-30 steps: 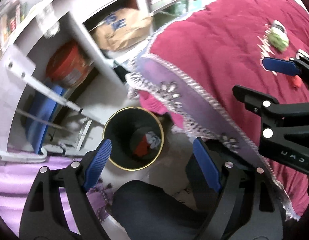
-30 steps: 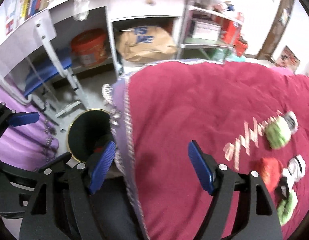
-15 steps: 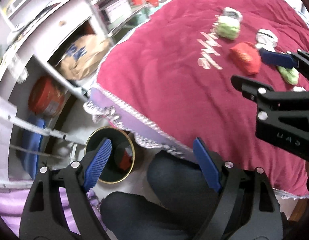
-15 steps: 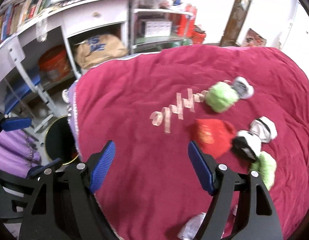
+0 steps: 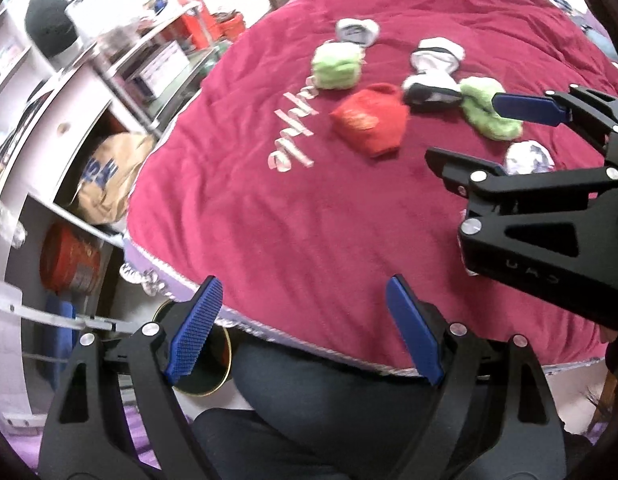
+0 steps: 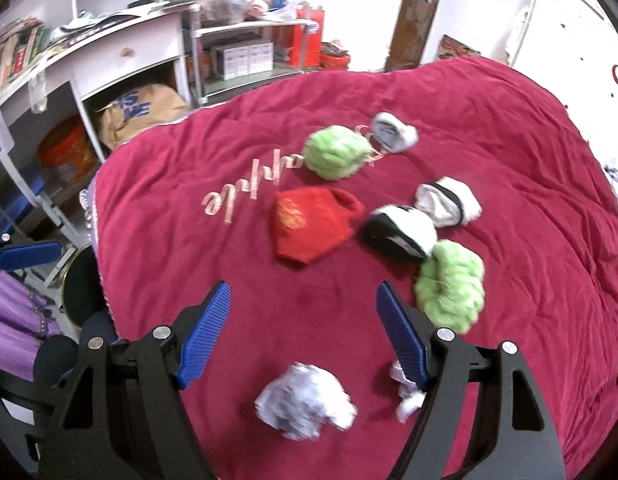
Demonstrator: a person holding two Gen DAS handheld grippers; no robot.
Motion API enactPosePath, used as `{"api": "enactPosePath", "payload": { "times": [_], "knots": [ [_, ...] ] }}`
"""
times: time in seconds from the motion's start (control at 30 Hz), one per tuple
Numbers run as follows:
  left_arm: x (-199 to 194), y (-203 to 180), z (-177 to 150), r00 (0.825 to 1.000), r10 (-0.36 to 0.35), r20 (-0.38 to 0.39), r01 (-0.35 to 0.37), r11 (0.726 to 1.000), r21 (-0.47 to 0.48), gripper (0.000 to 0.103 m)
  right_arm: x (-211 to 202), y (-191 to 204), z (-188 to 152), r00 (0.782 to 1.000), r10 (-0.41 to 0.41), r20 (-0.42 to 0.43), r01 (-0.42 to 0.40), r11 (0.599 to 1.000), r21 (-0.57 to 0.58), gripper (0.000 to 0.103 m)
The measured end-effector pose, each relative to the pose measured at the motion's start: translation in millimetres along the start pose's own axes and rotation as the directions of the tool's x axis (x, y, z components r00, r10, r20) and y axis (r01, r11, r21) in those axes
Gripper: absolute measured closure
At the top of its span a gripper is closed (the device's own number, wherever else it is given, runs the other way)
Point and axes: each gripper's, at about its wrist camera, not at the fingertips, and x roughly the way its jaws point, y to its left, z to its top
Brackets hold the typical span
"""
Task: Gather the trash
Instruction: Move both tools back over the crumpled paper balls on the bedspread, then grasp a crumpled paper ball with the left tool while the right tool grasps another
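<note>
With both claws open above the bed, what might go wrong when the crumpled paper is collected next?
1. The crumpled paper ball lies on the soft red blanket, so the right claw may pinch fabric along with it.
2. The smaller paper scrap sits partly hidden behind one finger and may be missed.
3. The bin is largely hidden under the blanket edge, so a drop could miss it.

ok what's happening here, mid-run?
A person with two handheld grippers is collecting trash off a red blanket. Both the left gripper and right gripper are open and hold nothing. The right one hovers just above a crumpled paper ball, with rolled socks beyond. The black bin sits on the floor by the bed edge.
</note>
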Motion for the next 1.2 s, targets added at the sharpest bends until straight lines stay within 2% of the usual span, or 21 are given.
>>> {"api": "enactPosePath", "payload": {
  "times": [0.1, 0.67, 1.0, 1.07, 1.2],
  "knots": [
    [-2.5, -16.5, 5.4, 1.000, -0.006, 0.013, 0.006, 0.999, 0.035, 0.013, -4.4, -13.0, -7.4, 1.000, -0.025, -0.002, 0.025, 1.000, 0.019, 0.031],
    [-0.9, -91.6, 15.8, 0.999, -0.047, -0.017, 0.049, 0.982, 0.182, 0.013, -18.9, -87.7, -54.6, 0.994, -0.110, -0.029, 0.113, 0.987, 0.116, 0.027],
    [-5.5, -114.8, 20.0, 0.998, -0.054, -0.015, 0.056, 0.976, 0.212, 0.013, -23.7, -107.1, -70.5, 0.990, -0.133, -0.044, 0.137, 0.983, 0.125, 0.027],
    [-4.7, -119.2, 20.6, 0.998, -0.057, -0.017, 0.059, 0.975, 0.214, 0.009, -24.5, -112.0, -74.2, 0.990, -0.134, -0.048, 0.139, 0.981, 0.133, 0.026],
    [1.9, -129.0, 18.9, 0.997, -0.065, -0.034, 0.071, 0.970, 0.231, 0.008, -22.8, -120.5, -82.5, 0.989, -0.138, -0.053, 0.143, 0.982, 0.121, 0.018]
  ]
}}
